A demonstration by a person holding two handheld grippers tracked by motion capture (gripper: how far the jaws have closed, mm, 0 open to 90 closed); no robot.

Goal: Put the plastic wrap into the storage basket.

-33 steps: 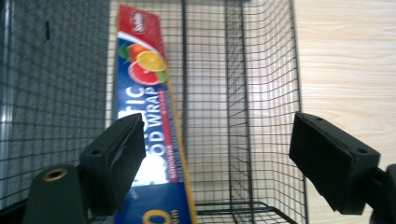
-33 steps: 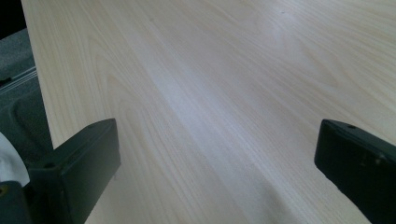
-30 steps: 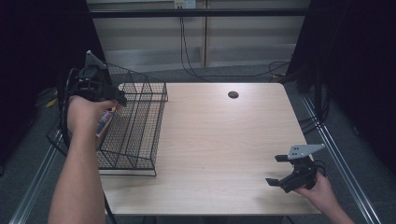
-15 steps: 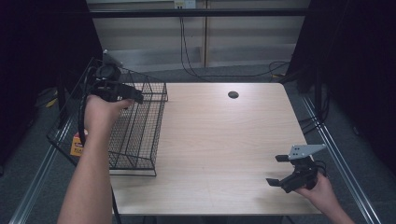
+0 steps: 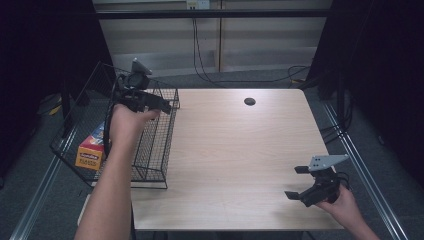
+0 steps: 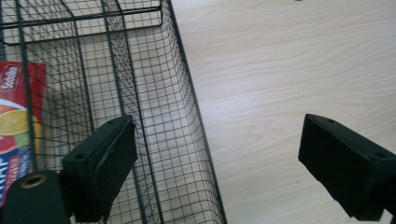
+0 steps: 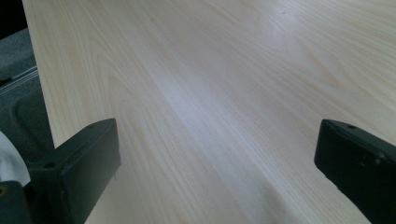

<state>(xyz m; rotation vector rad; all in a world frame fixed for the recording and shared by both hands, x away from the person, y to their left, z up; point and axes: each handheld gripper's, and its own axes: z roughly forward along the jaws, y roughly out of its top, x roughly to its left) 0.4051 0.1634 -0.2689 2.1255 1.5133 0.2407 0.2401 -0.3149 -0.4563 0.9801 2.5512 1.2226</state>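
High view: the left gripper (image 5: 167,104) hangs above the right wall of the wire basket (image 5: 162,145), its jaws spread wide with nothing between them; they have just been opening.
Left gripper view: the carton (image 6: 16,126) lies flat on the basket floor, to the left of the left gripper (image 6: 217,163).
Carton's place: in the high view the carton (image 5: 90,151) sits inside the basket's left half, well apart from both grippers.
Right gripper: the right gripper (image 5: 299,182) rests near the table's (image 5: 240,150) front right corner, jaws parted and empty.
Step in hand: the drop into the basket looks done, the emptied hand pulling clear.
Next move: probably lifting the left gripper clear of the mesh without snagging it.
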